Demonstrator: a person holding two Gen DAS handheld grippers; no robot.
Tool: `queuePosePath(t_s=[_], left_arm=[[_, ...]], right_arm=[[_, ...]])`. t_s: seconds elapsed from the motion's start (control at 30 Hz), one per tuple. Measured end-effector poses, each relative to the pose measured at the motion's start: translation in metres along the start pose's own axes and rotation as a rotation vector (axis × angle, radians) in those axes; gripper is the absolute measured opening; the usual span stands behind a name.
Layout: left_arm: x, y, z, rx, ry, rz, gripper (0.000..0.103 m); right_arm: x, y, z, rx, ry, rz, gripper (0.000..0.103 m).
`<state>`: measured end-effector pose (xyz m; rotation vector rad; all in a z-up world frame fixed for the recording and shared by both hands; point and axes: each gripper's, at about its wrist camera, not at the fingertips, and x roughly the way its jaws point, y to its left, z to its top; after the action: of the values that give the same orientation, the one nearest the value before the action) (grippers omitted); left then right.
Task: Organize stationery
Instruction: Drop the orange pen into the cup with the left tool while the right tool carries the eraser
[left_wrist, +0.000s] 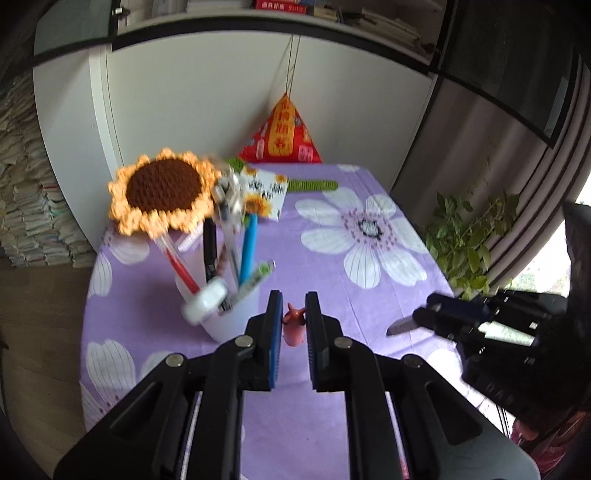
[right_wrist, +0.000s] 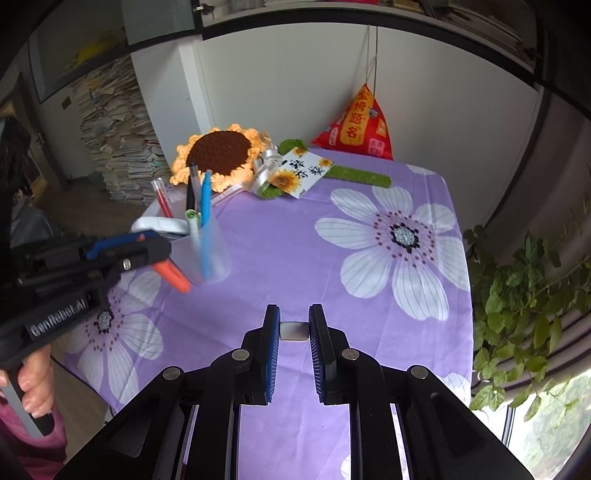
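My left gripper (left_wrist: 293, 306) is shut on a short orange pen (left_wrist: 294, 325), held above the purple flowered tablecloth (left_wrist: 332, 258). In the right wrist view the same left gripper (right_wrist: 162, 247) hovers beside a translucent pen cup (right_wrist: 216, 254), and the orange pen (right_wrist: 175, 277) slants down from its pads. The cup (left_wrist: 236, 317) holds red, black and blue pens and a white correction tape (left_wrist: 205, 301). My right gripper (right_wrist: 294, 317) is shut on a small grey-white eraser (right_wrist: 293, 330) and hangs over the near part of the table; it also shows as the right gripper (left_wrist: 421, 314) at the right edge.
A crochet sunflower (right_wrist: 221, 151), a sunflower card (right_wrist: 299, 173) and a green crochet stem (right_wrist: 362, 177) lie at the back of the table. A red pyramid bag (right_wrist: 358, 129) leans in the corner. A leafy plant (right_wrist: 524, 314) stands right of the table. Book stacks (right_wrist: 118, 147) stand on the left.
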<state>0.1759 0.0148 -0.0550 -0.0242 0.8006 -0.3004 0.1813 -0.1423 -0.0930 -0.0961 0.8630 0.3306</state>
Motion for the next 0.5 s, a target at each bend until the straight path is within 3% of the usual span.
queuePosePath(t_s=[0.17, 0.5], left_arm=[[-0.012, 0.018, 0.024, -0.013, -0.062, 0.042, 0.010], [0.005, 0.060, 0.031, -0.100, -0.030, 0.066, 0.010]], right_arm=[[-0.005, 0.013, 0.008, -0.018, -0.013, 0.002, 0.017], [-0.020, 0.047, 0.044, -0.082, -0.079, 0.031, 0.017]])
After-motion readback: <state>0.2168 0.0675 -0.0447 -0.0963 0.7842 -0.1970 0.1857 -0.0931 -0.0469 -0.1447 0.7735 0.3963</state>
